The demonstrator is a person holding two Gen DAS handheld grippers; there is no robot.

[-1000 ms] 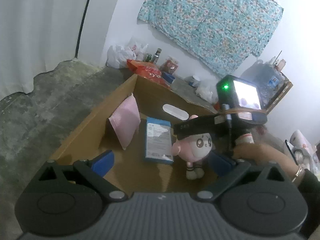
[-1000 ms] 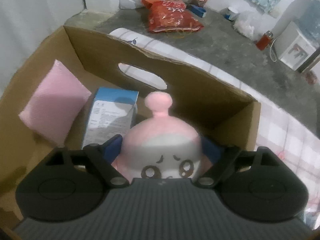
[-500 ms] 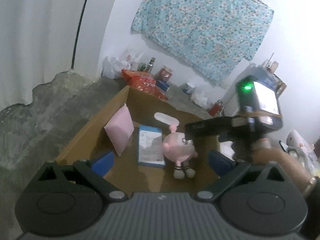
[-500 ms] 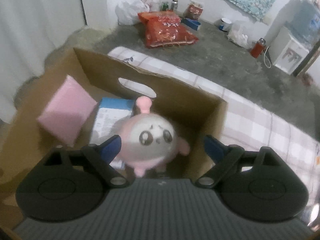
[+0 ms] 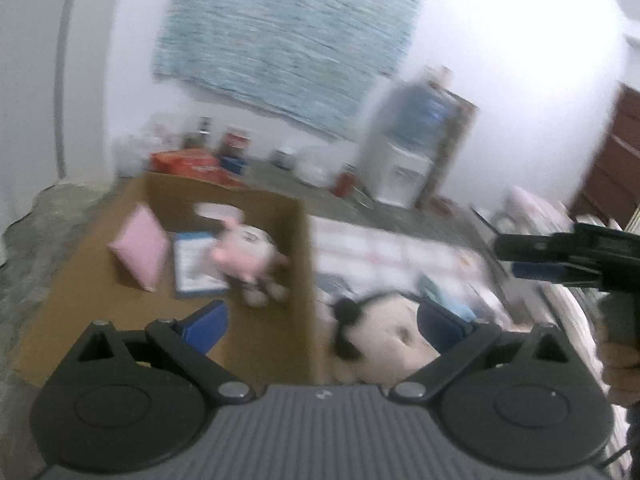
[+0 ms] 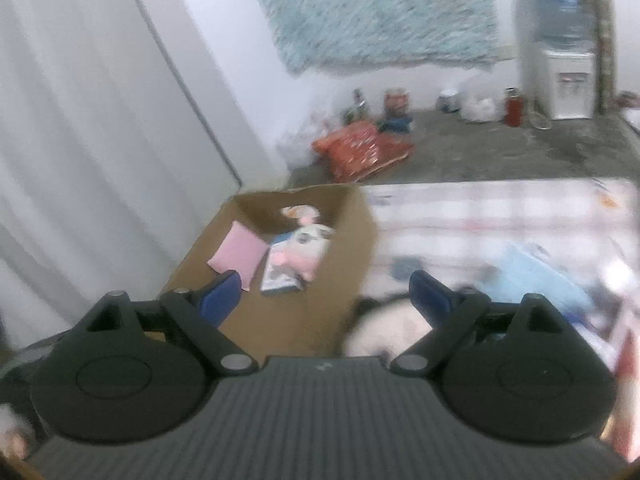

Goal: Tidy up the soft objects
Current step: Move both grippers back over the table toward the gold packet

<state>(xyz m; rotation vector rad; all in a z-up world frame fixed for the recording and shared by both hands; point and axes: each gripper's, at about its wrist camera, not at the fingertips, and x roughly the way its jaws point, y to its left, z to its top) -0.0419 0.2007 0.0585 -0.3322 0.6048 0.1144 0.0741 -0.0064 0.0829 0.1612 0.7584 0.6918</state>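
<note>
Pointing down at a slant, the left gripper [image 5: 322, 322] has its blue pads spread wide with nothing between them. In its own view, one pad sits over the floor of the cardboard box [image 5: 304, 280] and the other over a white plush with black ears [image 5: 384, 336], which lies outside the box on the checked bedding [image 5: 380, 244].

The right gripper [image 6: 326, 290] is also angled downward. Its jaws have just been opening further and now stand wide and empty. In the left wrist view it shows at 3 o'clock, side-on [image 5: 560, 258], with a hand [image 5: 620, 364] wrapped round its grip below it.

The pink plush toy [image 6: 300, 250] lies inside the box near the far right corner, at about 12 o'clock from the right gripper. It rests partly on a blue and white carton [image 6: 278, 276]. At its 9 o'clock a pink cushion [image 6: 238, 252] leans on the left wall.

The right wall of the box stands between the pink toy and the white plush. A light blue packet [image 6: 536, 276] lies on the bedding at 3 o'clock. Past the box, red snack bags [image 6: 358, 150] sit on the grey floor, a water dispenser [image 6: 560, 40] stands at 1 o'clock, and a floral cloth [image 6: 380, 12] hangs on the wall. Both views are motion-blurred.
</note>
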